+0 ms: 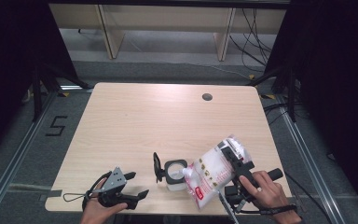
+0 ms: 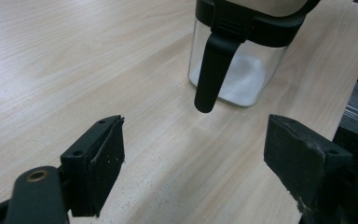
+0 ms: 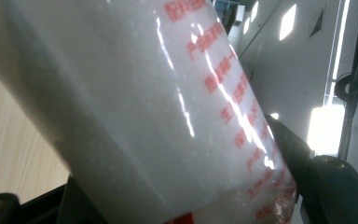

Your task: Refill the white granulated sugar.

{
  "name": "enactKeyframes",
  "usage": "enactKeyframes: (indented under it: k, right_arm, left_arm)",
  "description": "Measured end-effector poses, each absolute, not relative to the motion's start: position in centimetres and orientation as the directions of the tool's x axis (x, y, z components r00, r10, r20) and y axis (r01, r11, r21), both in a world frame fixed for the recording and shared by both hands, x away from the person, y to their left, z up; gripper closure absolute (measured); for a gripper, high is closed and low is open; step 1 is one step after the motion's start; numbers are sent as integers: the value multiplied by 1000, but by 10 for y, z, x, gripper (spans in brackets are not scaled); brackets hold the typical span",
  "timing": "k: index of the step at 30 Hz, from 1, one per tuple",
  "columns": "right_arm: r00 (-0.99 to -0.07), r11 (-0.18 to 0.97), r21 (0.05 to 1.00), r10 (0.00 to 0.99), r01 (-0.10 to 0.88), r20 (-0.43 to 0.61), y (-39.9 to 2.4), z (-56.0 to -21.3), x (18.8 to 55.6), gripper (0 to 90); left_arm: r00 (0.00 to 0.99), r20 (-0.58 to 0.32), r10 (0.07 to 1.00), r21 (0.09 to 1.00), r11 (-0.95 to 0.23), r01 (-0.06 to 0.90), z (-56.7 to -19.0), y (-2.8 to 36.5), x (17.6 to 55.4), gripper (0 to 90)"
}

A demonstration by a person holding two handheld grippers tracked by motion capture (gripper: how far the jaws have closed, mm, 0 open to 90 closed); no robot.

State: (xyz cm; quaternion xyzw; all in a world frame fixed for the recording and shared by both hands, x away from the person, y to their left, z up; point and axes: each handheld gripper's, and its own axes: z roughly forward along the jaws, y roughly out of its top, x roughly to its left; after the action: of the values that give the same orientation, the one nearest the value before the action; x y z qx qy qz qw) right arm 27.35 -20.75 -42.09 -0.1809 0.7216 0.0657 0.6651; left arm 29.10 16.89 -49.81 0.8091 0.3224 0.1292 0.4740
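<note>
A clear square container (image 1: 175, 173) with a black rim stands near the table's front edge, its black lid (image 1: 157, 167) flipped up on the left. White powder lies in its bottom (image 2: 242, 81). My right gripper (image 1: 233, 156) is shut on a white bag with red print (image 1: 212, 170), tilted so its lower corner sits over the container's mouth. In the right gripper view the bag (image 3: 144, 116) sits between both jaws. My left gripper (image 1: 137, 184) rests open at the front left, a short way from the container; nothing is between its jaws (image 2: 198, 140).
The wooden table (image 1: 144, 116) has a cable hole (image 1: 207, 97) at the back right. Pale shelving (image 1: 168, 28) stands beyond the table. Metal rails run along the floor on both sides, and cables lie at the right.
</note>
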Motion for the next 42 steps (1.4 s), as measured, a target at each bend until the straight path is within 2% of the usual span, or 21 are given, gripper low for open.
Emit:
enactKeyframes:
  k: [1, 3, 6, 10, 12, 14, 21, 23, 29, 32, 42]
  right_arm:
    - [-35, 918, -166, -191, -359, -981, -207, -419, 274, 415]
    - [-60, 928, -130, -161, -349, -985, -208, -422, 273, 415]
    - [-50, 927, -139, -167, -348, -985, -208, -421, 273, 415]
    - [-26, 919, -167, -188, -358, -982, -207, -419, 274, 415]
    - [-57, 932, -124, -153, -342, -987, -209, -421, 273, 415]
    - [-30, 919, -149, -171, -364, -985, -208, -419, 275, 415]
    - [-34, 921, -158, -182, -355, -983, -208, -419, 275, 416]
    - [-32, 919, -152, -175, -364, -984, -208, -419, 275, 416]
    - [-36, 921, -147, -171, -362, -985, -209, -420, 275, 416]
    - [-63, 931, -108, -139, -350, -988, -210, -422, 275, 416]
    - [-44, 922, -142, -169, -359, -985, -209, -418, 275, 416]
  left_arm:
    - [762, -96, 641, 852, -342, 395, -498, 169, 292, 196]
    - [760, -95, 643, 855, -338, 393, -499, 168, 292, 196]
    - [771, -74, 632, 852, -362, 379, -498, 170, 293, 196]
    - [756, -100, 647, 853, -336, 400, -499, 169, 291, 196]
    - [772, -78, 631, 853, -359, 379, -498, 170, 293, 196]
    - [760, -100, 643, 852, -339, 399, -499, 168, 292, 196]
    - [756, -102, 646, 850, -339, 404, -498, 169, 291, 196]
    - [771, -76, 633, 853, -360, 379, -498, 170, 293, 196]
    - [755, -112, 646, 855, -324, 405, -498, 169, 291, 196]
    - [760, -98, 642, 851, -342, 398, -498, 170, 291, 196]
    - [761, -106, 640, 858, -328, 396, -497, 170, 291, 196]
